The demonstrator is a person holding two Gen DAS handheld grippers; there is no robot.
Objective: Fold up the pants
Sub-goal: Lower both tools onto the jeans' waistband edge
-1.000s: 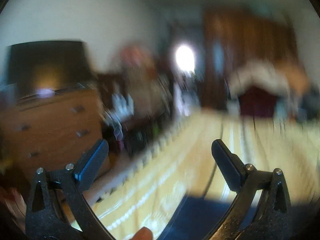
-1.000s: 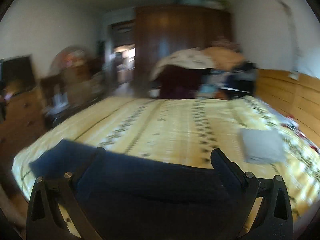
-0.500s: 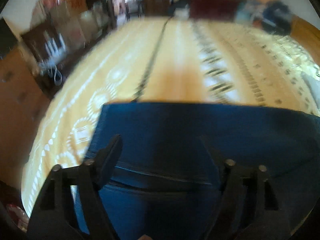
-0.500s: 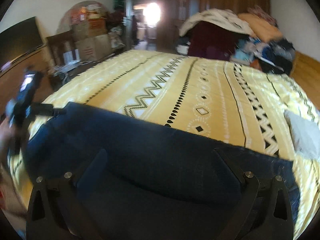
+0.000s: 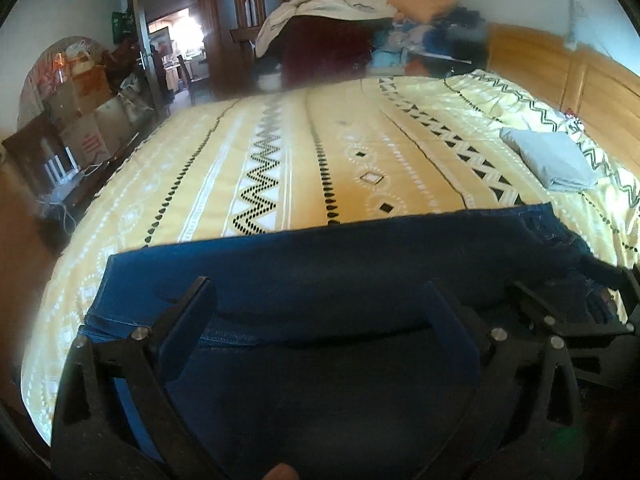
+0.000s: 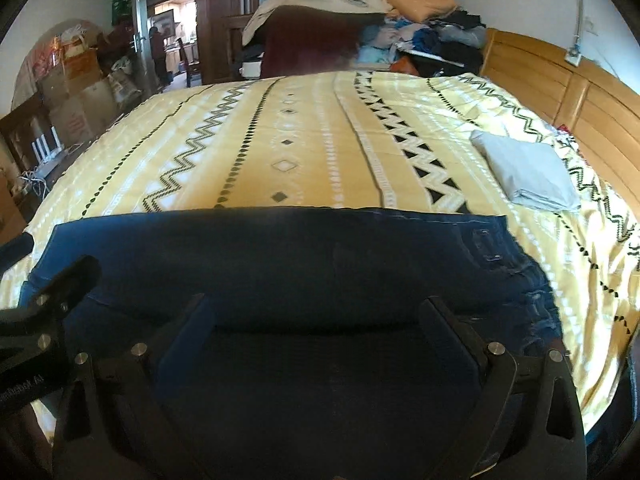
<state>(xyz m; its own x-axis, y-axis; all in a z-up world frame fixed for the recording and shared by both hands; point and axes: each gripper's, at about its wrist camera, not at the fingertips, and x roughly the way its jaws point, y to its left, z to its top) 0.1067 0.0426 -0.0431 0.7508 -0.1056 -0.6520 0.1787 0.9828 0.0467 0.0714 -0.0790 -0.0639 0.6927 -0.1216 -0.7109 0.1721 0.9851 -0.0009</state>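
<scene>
Two grippers sit low over the dark blue pants [image 5: 328, 264], which lie spread across the near edge of the yellow patterned bedspread [image 5: 320, 152]. Use the pants as your landmark. Your left gripper [image 5: 316, 304] hangs above their left half with its fingers spread wide, nothing between them, blue denim showing in the gap. A hem or seam line runs across the cloth just beside your left fingertip. Your right gripper [image 6: 316, 312] hangs above their right half, also spread wide and holding nothing. Whether either set of fingertips touches the fabric, you cannot tell from these views.

From the left wrist camera, your right gripper shows at the right end of the pants, close to the frayed, rumpled part of the cloth. From the right wrist camera, your left gripper shows at the left end of the pants, over the corner near the bed's edge. The far edge of the pants runs straight across the bedspread.

Beyond the pants and off to their right, a folded grey cloth [image 6: 524, 172] rests on the bedspread, well apart from them. Farther still, past the bed, a heap of clothes [image 6: 360, 12] is piled before a dark wooden wardrobe [image 6: 240, 8].
</scene>
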